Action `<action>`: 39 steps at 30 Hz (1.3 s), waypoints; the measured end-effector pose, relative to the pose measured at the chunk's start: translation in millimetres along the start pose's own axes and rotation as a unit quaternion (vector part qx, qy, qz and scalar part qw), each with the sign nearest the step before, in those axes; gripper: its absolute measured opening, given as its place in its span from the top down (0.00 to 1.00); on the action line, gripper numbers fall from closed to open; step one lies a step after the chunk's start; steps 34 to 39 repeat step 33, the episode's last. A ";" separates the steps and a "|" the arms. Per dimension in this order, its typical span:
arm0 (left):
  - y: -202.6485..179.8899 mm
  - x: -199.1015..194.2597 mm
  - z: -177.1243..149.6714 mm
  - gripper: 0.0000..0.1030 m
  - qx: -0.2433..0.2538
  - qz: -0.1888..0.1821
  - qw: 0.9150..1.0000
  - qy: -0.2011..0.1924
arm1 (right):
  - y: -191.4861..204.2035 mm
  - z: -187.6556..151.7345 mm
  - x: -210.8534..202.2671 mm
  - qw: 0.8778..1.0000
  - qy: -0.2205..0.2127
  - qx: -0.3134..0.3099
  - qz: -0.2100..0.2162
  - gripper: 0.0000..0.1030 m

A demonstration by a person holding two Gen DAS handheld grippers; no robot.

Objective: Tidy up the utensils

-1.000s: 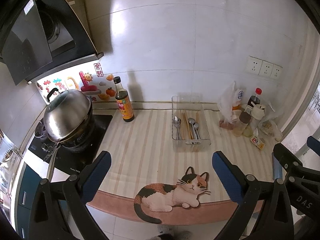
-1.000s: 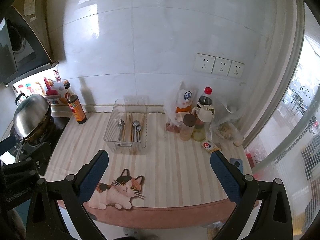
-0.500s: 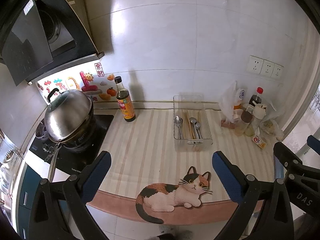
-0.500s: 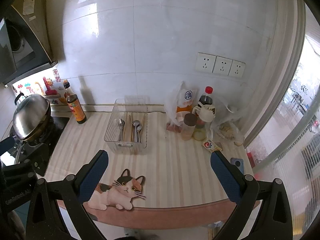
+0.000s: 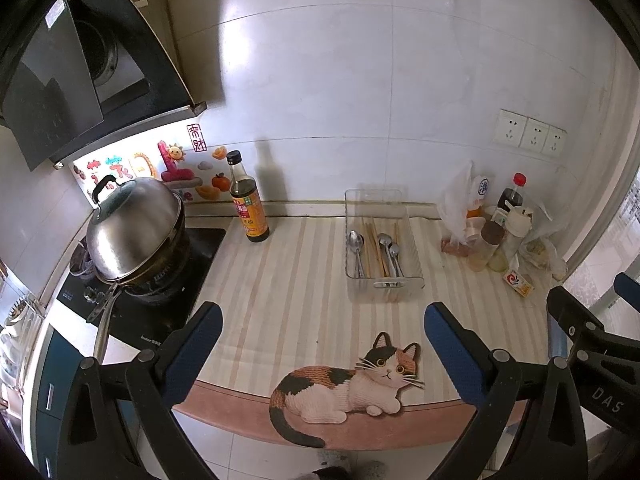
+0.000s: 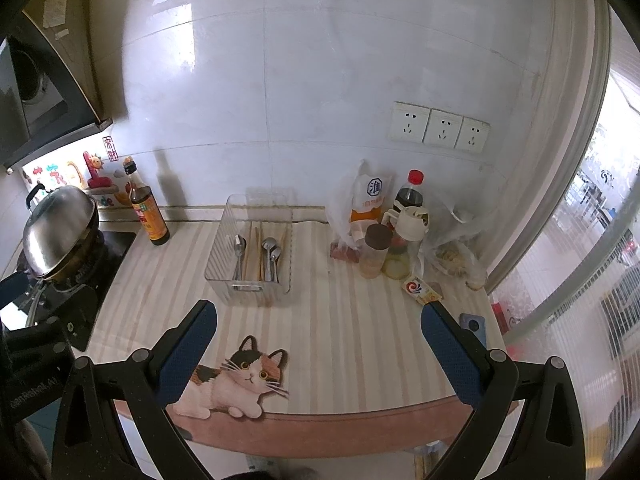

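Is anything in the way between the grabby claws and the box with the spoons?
Nothing visible is. The clear tray with the spoons and chopsticks sits on the striped mat, and only bare mat lies between it and the open left hand-held gripper and right hand-held gripper.

Bare striped bench (image 5: pixel 288 280) lay wide before the clear plastic utensil tray (image 5: pixel 416 258). A dark glass sauce bottle (image 5: pixel 247 204) stood well left of it; a huddle of condiment jars and bags (image 6: pixel 394 232) crowded its right.
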State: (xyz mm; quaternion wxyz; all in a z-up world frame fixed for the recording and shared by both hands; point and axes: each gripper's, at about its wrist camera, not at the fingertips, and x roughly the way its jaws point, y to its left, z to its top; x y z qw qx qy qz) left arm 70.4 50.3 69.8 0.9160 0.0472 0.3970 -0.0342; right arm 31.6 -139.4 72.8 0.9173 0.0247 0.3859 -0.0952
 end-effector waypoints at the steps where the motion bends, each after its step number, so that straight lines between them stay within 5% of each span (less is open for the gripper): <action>1: 0.1 0.4 0.0 0.00 -0.001 0.000 1.000 0.000 | -0.8 0.0 0.4 1.000 0.001 -0.001 0.001 0.00; 39: -8.4 8.1 2.6 0.00 -0.009 0.001 1.000 0.003 | -11.9 7.4 5.8 1.000 0.001 -0.008 0.004 0.00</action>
